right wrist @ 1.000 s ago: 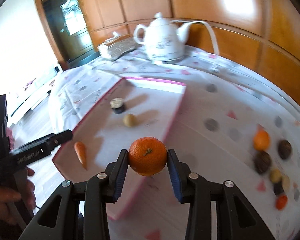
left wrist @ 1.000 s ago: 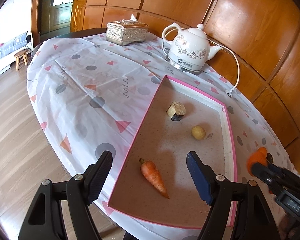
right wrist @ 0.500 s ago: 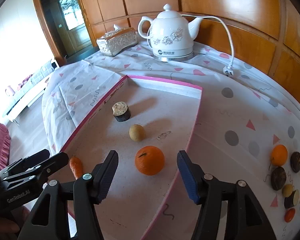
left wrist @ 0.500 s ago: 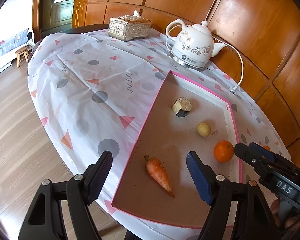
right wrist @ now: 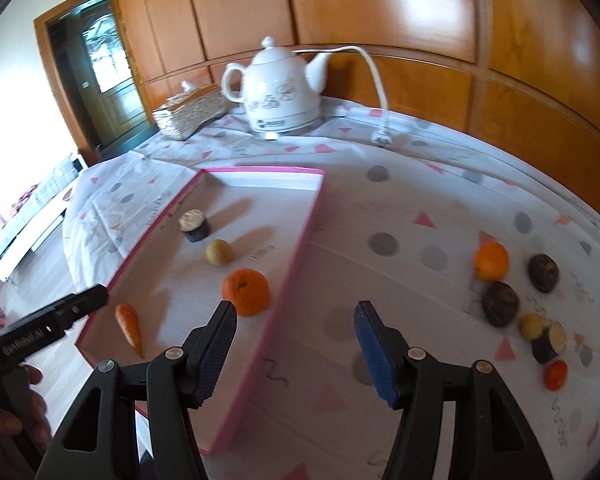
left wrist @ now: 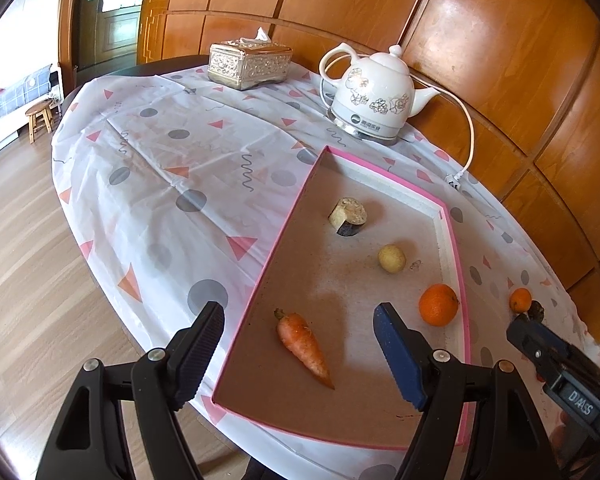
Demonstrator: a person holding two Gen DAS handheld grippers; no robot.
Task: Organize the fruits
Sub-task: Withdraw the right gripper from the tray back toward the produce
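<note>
table (left wrist: 148,168) under a thin plastic cloth, dots and triangles, looks slick. pink-rimmed tray (left wrist: 284,236), shallow, matte speckled floor. in it: carrot (left wrist: 303,343), tapered and stiff; orange (right wrist: 245,291) near the right rim, round, pebbled skin, probably light and firm, rolls easily, so grip across the middle. loose pile of fruit (right wrist: 500,303) on the cloth, well right of the tray. left gripper (left wrist: 298,354) wide, empty, over the carrot. right gripper (right wrist: 292,346) wide, empty, astride the tray rim.
</note>
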